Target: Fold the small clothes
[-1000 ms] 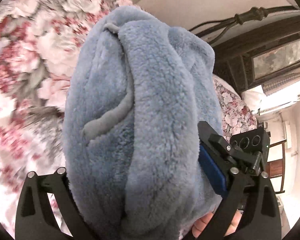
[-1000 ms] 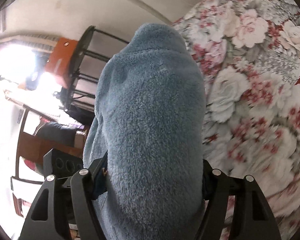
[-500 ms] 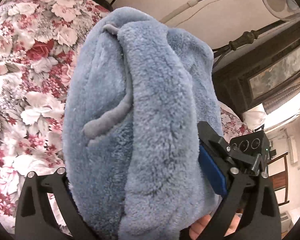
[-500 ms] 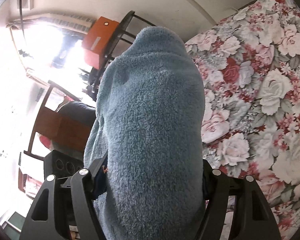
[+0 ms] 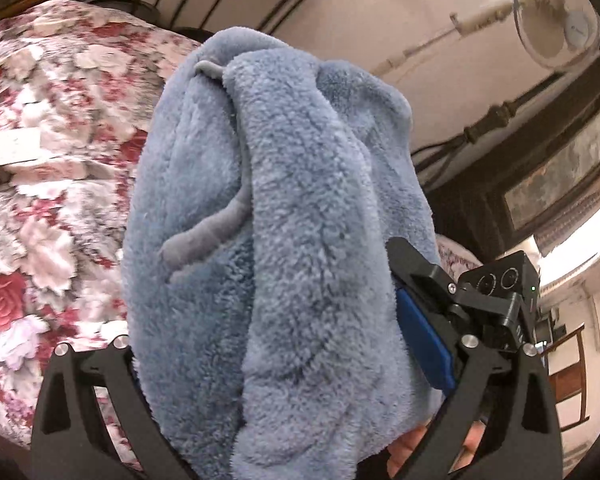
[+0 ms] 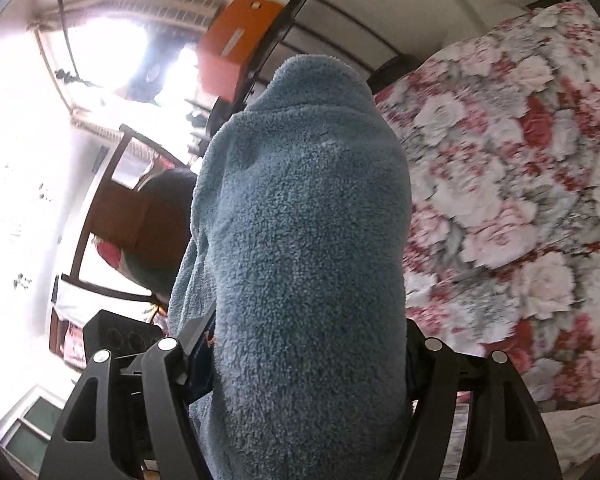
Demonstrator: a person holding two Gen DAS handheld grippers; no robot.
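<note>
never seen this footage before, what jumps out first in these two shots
A thick blue fleece garment fills the middle of both wrist views, bunched between the fingers of the left gripper and the right gripper, which are clamped on it. Behind it lies a red and white rose-patterned bedspread, at the left of the left wrist view and at the right of the right wrist view. A bright orange box sits on a dark metal rack at the top of the right wrist view.

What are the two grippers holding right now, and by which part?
Both hold the blue fleece garment: the left gripper and right gripper each clamp a thick bunched fold; which part of it cannot be told.
</note>
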